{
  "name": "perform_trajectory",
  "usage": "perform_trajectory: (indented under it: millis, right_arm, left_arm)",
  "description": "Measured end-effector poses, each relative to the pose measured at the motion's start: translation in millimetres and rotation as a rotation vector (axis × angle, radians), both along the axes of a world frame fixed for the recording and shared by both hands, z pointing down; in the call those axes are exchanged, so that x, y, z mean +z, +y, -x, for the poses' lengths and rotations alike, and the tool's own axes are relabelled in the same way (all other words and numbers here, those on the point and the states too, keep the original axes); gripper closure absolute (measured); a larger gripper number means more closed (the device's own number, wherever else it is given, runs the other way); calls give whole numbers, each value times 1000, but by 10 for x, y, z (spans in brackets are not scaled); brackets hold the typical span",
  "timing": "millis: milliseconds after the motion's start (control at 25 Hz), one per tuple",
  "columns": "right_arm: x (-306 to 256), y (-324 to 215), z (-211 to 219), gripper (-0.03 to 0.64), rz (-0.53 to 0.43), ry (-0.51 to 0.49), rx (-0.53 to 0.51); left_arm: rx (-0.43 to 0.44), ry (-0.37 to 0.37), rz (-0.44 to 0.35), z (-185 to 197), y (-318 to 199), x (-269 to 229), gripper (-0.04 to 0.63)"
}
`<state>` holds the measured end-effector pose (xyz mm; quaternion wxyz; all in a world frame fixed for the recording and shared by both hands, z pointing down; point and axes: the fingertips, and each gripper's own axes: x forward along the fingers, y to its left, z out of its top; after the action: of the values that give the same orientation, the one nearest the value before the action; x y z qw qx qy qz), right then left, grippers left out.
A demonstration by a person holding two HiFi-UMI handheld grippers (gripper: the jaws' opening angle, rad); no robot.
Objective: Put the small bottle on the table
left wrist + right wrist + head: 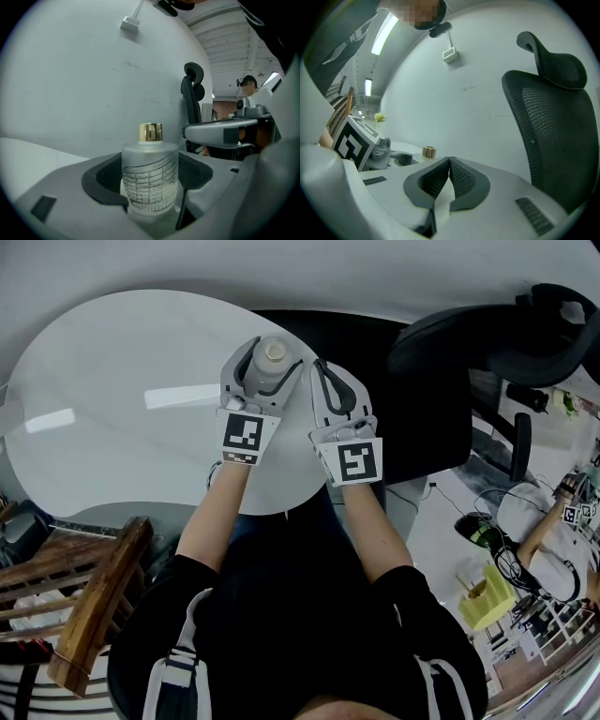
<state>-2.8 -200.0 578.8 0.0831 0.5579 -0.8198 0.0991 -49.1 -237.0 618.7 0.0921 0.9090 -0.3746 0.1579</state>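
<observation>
Two tools: side by side over the near right part of the desk (pixel 112 399), close together.
Left tool (pixel 272 358): jaws clamped on the small bottle (pixel 150 180), one dark pad on each side.
Right tool (pixel 449 163): jaws pressed together, nothing between them.
Small bottle: frosted, gold cap, upright in the left tool, over the desk; contact with the desk can't be told.
Desk: round, white, glossy.
Office chair (pixel 441 399): black, just right of the desk.
</observation>
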Motion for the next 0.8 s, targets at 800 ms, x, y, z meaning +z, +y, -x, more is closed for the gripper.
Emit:
perform_trajectory:
  millis: [800]
  right_arm:
    - [-100, 158, 165, 594, -18, -10, -20]
  left_arm:
    - [13, -138, 42, 88, 208, 143, 261]
